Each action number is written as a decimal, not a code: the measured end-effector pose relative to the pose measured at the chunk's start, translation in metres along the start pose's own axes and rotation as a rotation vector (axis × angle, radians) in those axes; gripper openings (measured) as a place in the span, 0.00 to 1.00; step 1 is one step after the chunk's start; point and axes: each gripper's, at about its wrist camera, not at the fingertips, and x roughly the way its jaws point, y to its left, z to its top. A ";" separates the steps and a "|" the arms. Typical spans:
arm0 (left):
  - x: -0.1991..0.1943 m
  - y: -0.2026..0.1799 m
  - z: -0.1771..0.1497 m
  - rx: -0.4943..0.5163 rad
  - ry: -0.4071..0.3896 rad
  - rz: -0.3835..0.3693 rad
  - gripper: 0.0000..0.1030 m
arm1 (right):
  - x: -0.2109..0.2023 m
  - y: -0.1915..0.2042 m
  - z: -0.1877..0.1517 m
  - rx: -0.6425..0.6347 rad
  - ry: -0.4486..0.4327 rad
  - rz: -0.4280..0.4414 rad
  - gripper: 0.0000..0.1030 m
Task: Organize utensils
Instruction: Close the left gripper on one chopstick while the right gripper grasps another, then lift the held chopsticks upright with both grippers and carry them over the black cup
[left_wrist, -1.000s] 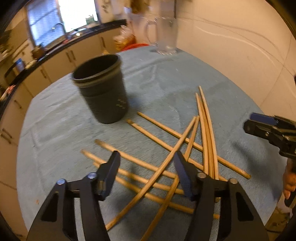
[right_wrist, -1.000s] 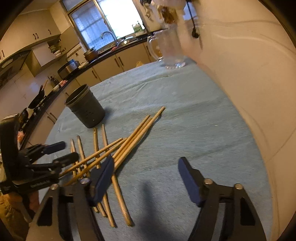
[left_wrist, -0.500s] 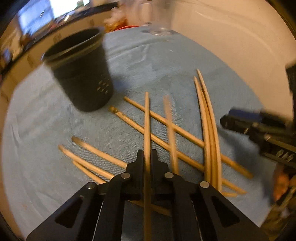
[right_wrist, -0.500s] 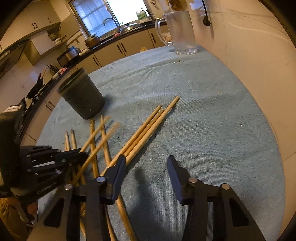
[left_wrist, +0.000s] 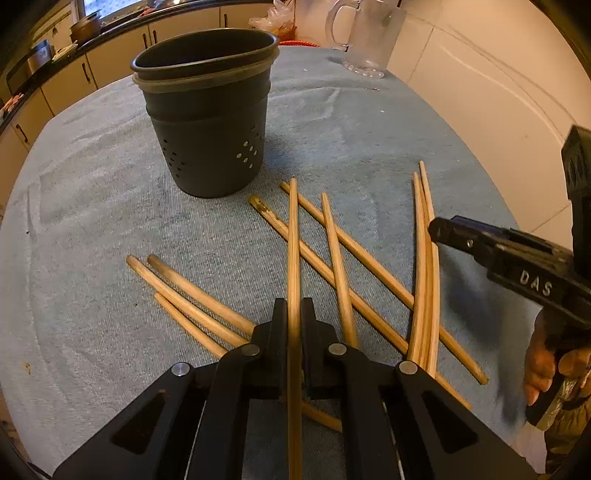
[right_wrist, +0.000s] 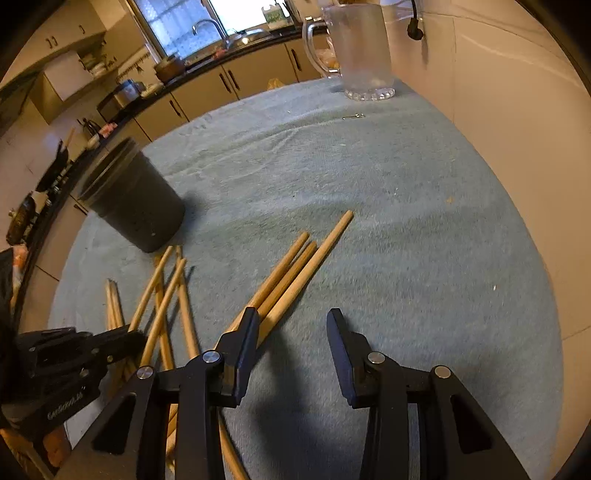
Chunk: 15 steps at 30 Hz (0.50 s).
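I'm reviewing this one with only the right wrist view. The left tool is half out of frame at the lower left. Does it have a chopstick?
Observer: Yes. In the left wrist view the left tool is shut on one chopstick, which runs straight out between its pads.
Operator: Where does its tip end?
Observer: Just right of the base of the dark holder, with a gap between them in that picture.
Operator: The holder is blurred here. Anything in it?
Observer: It is sharp there. No chopstick shows above its rim, and its bottom is hidden.
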 end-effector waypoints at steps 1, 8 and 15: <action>0.004 -0.001 0.004 -0.008 0.006 0.003 0.06 | 0.002 -0.001 0.005 0.002 0.018 -0.006 0.40; 0.012 0.009 0.025 -0.070 0.028 -0.002 0.06 | 0.017 -0.011 0.033 0.037 0.123 -0.043 0.22; 0.016 0.014 0.037 -0.123 0.018 -0.017 0.06 | 0.025 -0.004 0.047 0.000 0.131 -0.111 0.14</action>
